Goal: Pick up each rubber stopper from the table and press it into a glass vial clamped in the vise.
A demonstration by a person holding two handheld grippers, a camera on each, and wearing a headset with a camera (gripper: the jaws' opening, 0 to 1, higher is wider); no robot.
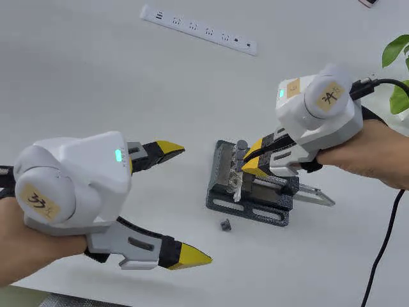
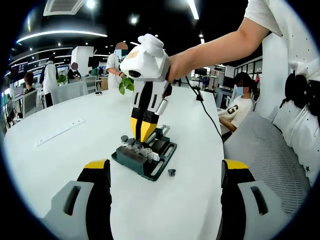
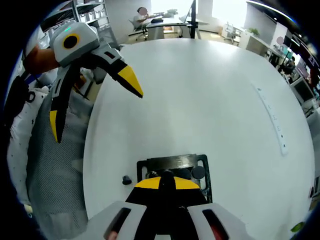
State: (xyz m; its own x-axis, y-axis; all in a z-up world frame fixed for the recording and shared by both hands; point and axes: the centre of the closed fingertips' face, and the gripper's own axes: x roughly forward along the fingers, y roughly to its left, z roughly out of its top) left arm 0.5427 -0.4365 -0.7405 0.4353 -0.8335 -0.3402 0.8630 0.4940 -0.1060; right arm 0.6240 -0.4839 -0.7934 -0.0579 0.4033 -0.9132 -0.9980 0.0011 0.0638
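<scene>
Vise (image 1: 250, 199) of dark metal sits on the white table (image 1: 96, 83), right of centre in the head view, with a short row of glass vials (image 2: 134, 145) clamped in it. At least one vial already wears a grey cap (image 1: 241, 146).

The right gripper (image 1: 253, 162) comes down over the vise from the right, its yellow tips drawn close together right at the vial row. In the right gripper view its jaws are nearly touching, and a small dark shape sits between the tips. I cannot tell whether that is a stopper or part of the vise below. A black cable (image 1: 383, 246) trails from this gripper down the right edge of the head view.

The left gripper (image 1: 184, 203) hangs above bare table, well to the left of the vise, with its jaws spread wide and nothing between them. The right gripper view shows it up in the far left corner, jaws apart.

One loose rubber stopper (image 1: 225, 224) – small and dark – lies on the table just beside the near edge of the vise. In the left gripper view it is ahead of the open jaws, apart from both.

A white power strip (image 1: 198, 29) lies along the far side of the table, and green plant leaves (image 1: 399, 54) show at the right edge.
</scene>
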